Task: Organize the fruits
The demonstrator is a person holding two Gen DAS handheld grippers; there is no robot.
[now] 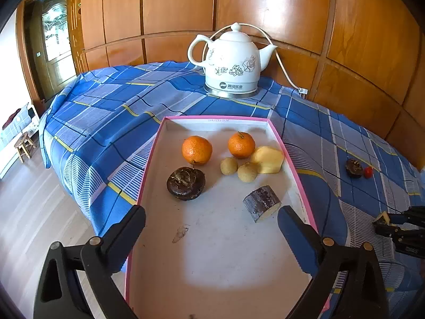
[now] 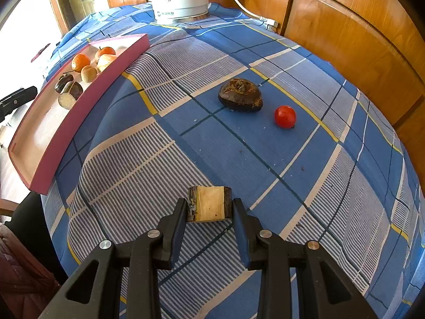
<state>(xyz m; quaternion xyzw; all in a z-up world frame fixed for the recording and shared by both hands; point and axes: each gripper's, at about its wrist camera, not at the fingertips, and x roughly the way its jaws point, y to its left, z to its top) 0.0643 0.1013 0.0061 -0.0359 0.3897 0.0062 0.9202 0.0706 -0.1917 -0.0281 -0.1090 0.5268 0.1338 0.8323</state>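
Note:
A pink-rimmed tray (image 1: 300, 183) holds two oranges (image 1: 196, 150), two small tan fruits (image 1: 229, 165), a yellow piece (image 1: 268, 159), a dark water chestnut (image 1: 186, 183) and a cut sugarcane piece (image 1: 261, 203). My left gripper (image 1: 212, 226) is open and empty above the tray's near half. My right gripper (image 2: 209, 207) is shut on a second sugarcane piece (image 2: 209, 203) just above the cloth; it also shows in the left wrist view (image 1: 382, 219). A dark water chestnut (image 2: 240, 95) and a red cherry tomato (image 2: 285, 116) lie on the cloth beyond it.
A white electric kettle (image 1: 231, 62) with its cord stands at the table's far edge against wooden panelling. The blue plaid cloth (image 2: 239, 159) covers the table. The tray (image 2: 79, 106) lies left of my right gripper. A small stool (image 1: 24, 145) stands on the floor at left.

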